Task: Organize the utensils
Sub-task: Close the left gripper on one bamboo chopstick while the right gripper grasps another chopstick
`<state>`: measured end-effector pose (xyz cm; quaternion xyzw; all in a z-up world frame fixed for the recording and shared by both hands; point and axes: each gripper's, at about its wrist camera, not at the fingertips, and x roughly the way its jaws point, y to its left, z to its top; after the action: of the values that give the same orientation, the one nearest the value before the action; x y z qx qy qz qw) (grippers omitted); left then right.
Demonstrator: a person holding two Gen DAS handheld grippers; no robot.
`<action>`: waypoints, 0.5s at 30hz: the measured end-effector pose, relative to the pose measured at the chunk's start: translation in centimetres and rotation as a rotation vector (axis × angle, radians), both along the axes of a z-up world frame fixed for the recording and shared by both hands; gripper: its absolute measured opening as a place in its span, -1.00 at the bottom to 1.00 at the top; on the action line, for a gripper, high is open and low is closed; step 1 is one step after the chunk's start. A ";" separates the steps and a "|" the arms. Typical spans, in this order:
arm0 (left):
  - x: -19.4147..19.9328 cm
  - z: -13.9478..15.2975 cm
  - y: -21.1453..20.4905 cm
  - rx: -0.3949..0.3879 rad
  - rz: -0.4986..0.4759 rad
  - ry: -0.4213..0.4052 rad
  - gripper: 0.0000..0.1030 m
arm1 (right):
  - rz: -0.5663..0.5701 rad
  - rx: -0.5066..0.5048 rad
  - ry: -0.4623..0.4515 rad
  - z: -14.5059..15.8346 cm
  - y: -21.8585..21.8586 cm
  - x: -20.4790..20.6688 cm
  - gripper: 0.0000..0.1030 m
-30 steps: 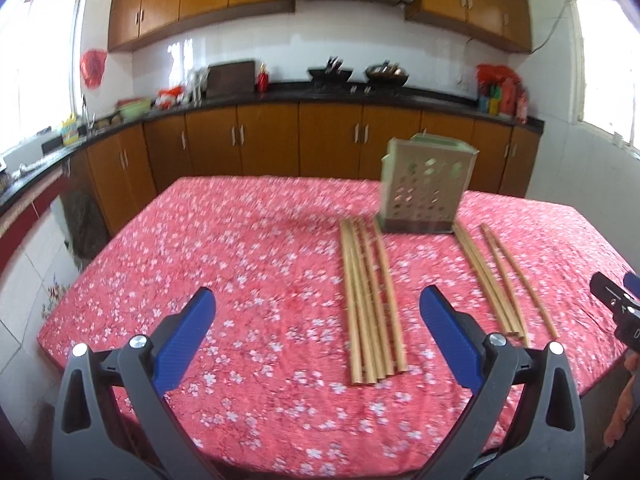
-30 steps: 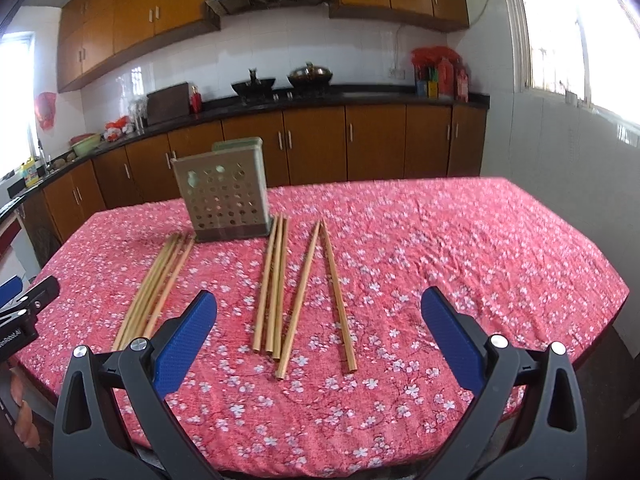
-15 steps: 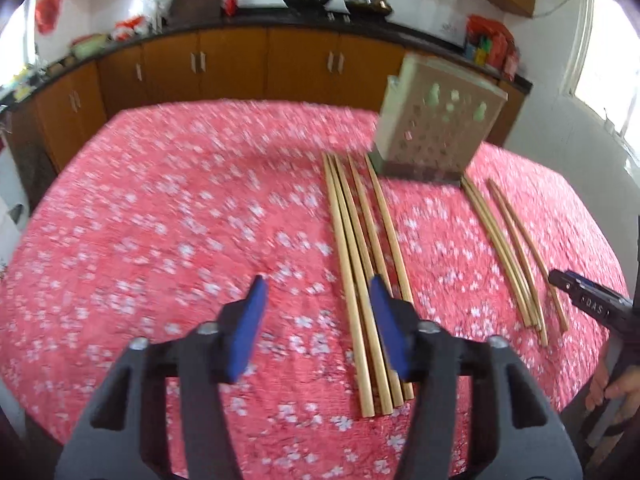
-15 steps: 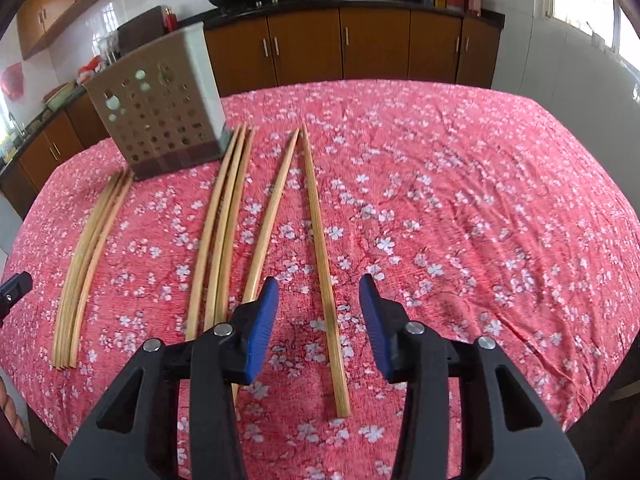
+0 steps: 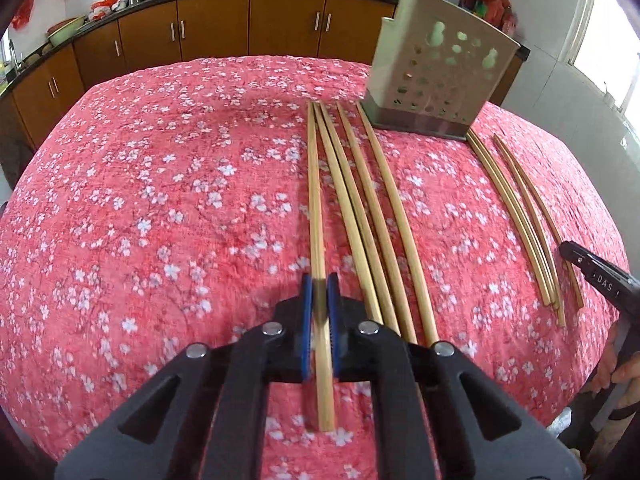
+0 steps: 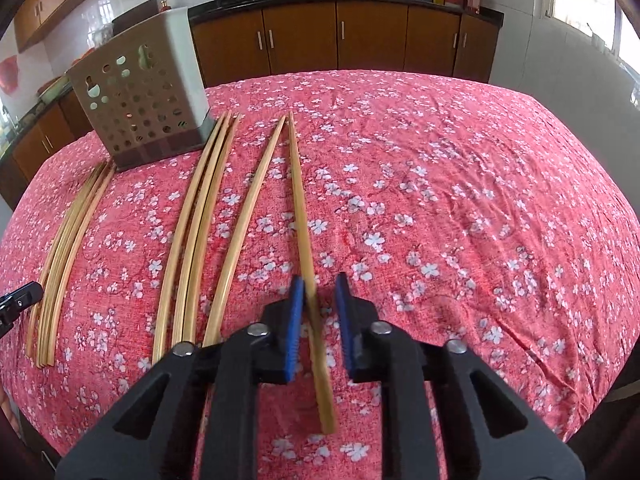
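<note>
Left gripper [image 5: 320,292]: blue pads pressed onto the leftmost bamboo chopstick [image 5: 315,200], pinching it near its close end; the stick runs straight ahead from the gripper and its end pokes out below the pads.
Right gripper [image 6: 319,292]: jaws closing on the rightmost chopstick [image 6: 299,200]; the left pad touches the stick, while a narrow gap shows at the right pad.
Other chopsticks, left view: three more [image 5: 376,216] lie just right of the pinched one, fanning ahead; a further bundle [image 5: 516,208] lies well to the right.
Other chopsticks, right view: one stick [image 6: 244,232] lies just left of the gripper, a trio [image 6: 192,232] further left, and a bundle [image 6: 68,248] far left.
Utensil holder [image 5: 440,68]: pale perforated box, upright, ahead and to the right of the left gripper, beyond the far tips of the sticks.
Worktop [image 5: 140,200]: covered in a red cloth with white blossoms.
Beyond: brown kitchen cabinets [image 6: 372,36].
</note>
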<state>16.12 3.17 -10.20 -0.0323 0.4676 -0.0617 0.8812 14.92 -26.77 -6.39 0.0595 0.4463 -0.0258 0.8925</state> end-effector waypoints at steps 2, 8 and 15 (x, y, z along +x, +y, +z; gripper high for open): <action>1.1 0.0 0.2 0.018 0.008 0.000 -0.83 | 0.000 0.011 0.001 0.0 -0.4 0.9 -0.82; 5.4 -0.2 1.7 0.037 0.048 -0.021 -0.83 | -0.019 0.010 -0.015 -0.2 -1.4 4.3 -0.84; 7.4 -0.2 3.2 -0.007 0.024 -0.042 -0.82 | -0.053 0.005 -0.031 -0.4 -2.7 7.2 -0.83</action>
<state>23.51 6.33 -10.43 -0.0398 0.4486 -0.0533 0.8913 22.11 -29.47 -6.76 0.0739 0.4309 -0.0473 0.8981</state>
